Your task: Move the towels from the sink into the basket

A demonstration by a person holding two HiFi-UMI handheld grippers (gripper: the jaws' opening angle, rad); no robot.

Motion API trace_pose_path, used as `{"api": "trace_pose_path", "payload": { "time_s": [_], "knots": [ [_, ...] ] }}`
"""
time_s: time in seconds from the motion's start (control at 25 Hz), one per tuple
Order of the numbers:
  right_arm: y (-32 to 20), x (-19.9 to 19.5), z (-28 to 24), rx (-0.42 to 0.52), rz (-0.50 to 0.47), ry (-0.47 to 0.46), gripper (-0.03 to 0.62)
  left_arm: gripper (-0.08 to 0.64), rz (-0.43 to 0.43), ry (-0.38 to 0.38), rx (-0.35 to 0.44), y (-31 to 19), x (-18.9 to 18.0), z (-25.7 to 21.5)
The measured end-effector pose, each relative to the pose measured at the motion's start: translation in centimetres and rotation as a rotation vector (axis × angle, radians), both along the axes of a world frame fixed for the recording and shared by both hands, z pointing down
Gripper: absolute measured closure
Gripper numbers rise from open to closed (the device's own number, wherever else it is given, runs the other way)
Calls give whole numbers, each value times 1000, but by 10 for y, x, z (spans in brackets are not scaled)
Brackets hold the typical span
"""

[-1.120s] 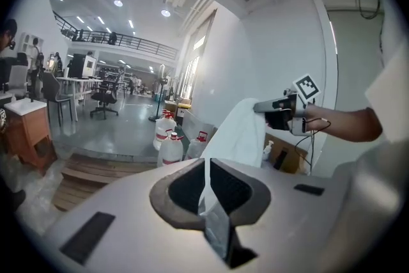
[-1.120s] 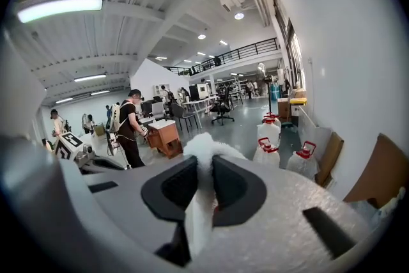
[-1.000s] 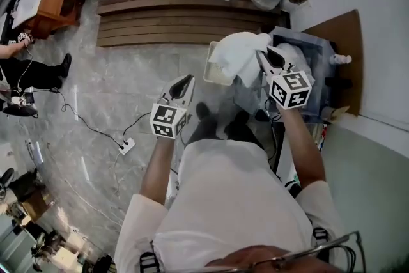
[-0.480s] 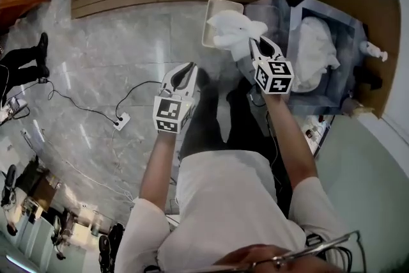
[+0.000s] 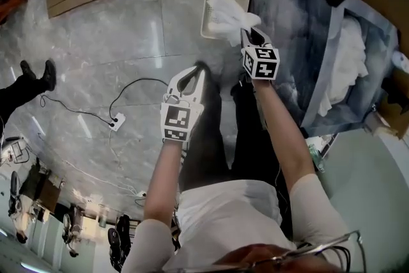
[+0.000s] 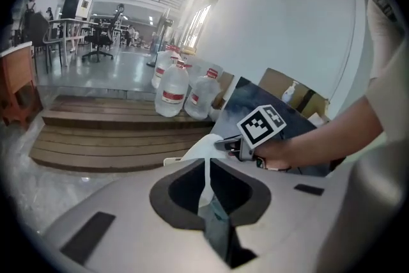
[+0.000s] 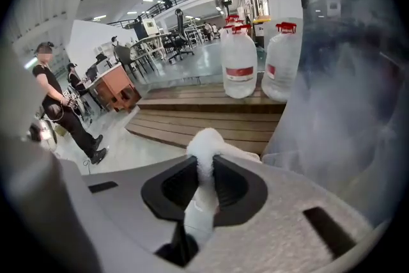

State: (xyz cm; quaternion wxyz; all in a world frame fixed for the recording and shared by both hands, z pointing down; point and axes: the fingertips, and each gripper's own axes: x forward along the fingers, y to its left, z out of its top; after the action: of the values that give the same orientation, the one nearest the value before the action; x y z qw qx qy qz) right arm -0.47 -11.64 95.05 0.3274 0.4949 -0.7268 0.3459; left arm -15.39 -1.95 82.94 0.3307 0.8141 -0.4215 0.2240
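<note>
Towel [image 5: 225, 9] is pinched in the right gripper [image 5: 248, 32], jaws clamped on a fold of it, and it's bunched over the right side of the white basket [image 5: 209, 3] on the floor. Left gripper [image 5: 190, 77] is closed on nothing, just beside it. Another towel [image 5: 348, 61] sits in the sink [image 5: 287, 29].

Both arms stretch forward and down. The left gripper [image 5: 190, 75] holds its fingers together, empty; the right gripper [image 5: 245, 33] pinches a towel [image 5: 225, 13].
</note>
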Motion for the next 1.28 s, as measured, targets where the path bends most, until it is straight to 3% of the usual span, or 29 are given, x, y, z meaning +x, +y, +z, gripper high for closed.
{"api": "trace_pose_path", "payload": {
  "time_s": [0.16, 0.24, 0.32, 0.48, 0.84, 1.28],
  "knots": [
    [-2, 1, 70, -49, -7, 46, 543, 534, 5, 22, -41, 7, 8, 46],
    [-5, 6, 97, -73, 3, 72, 488, 534, 7, 31, -55, 10, 11, 64],
    [-8, 9, 109, -80, 7, 86, 421, 534, 9, 36, -66, 14, 12, 74],
    [-7, 4, 100, -80, -32, 101, 405, 534, 10, 37, -78, 16, 6, 78],
    [3, -3, 30, -49, -90, 80, 405, 534, -8, 16, -61, 4, -3, 37],
    [36, 6, -129, 53, -131, 18, 538, 534, -54, 54, -25, 18, 29, -93]
  ]
}}
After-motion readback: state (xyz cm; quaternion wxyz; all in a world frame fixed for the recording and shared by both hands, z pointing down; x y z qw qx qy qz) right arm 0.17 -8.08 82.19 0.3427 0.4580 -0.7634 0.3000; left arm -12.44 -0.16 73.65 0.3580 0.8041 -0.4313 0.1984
